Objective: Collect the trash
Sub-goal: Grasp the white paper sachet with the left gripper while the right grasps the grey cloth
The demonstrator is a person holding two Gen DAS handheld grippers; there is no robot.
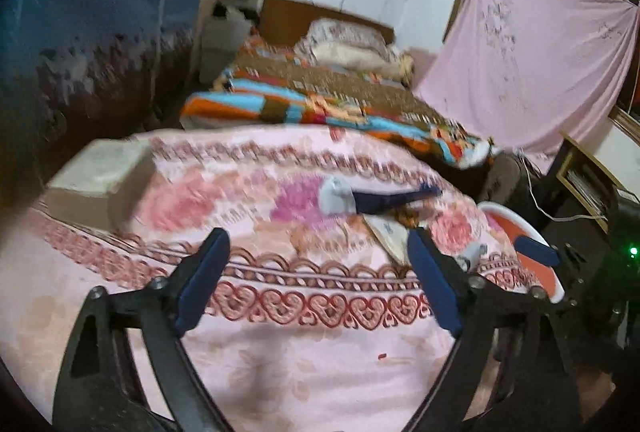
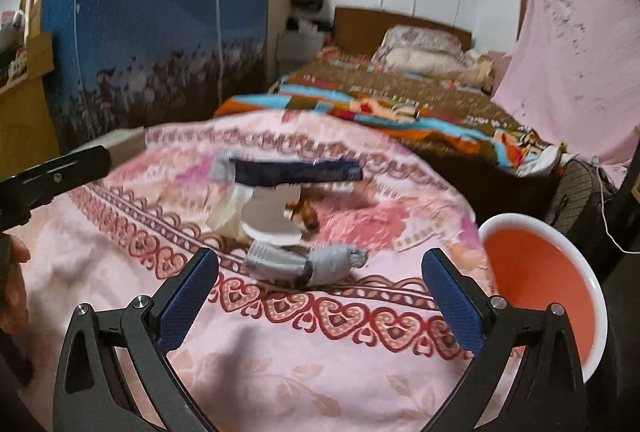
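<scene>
On the pink flowered bedspread (image 2: pixel 280 352) lies a small heap: a navy and grey sock (image 2: pixel 292 169), white paper scraps (image 2: pixel 268 216), a brown wrapper (image 2: pixel 306 216) and a rolled grey sock (image 2: pixel 308 264). My right gripper (image 2: pixel 320 296) is open and empty, just short of the grey sock. My left gripper (image 1: pixel 316 280) is open and empty above the bedspread (image 1: pixel 280 352), with the navy sock (image 1: pixel 376 197) and paper (image 1: pixel 390 236) ahead to its right. An orange bin with a white rim (image 2: pixel 540 272) stands at the bed's right edge; it also shows in the left wrist view (image 1: pixel 532 264).
A grey box (image 1: pixel 100 175) lies on the bed's far left. A second bed with a colourful blanket (image 1: pixel 320 103) stands behind. A blue wardrobe cover (image 2: pixel 152 11) is on the left, a pink sheet (image 1: pixel 540 63) on the right. The left gripper's arm (image 2: pixel 56 171) shows at left.
</scene>
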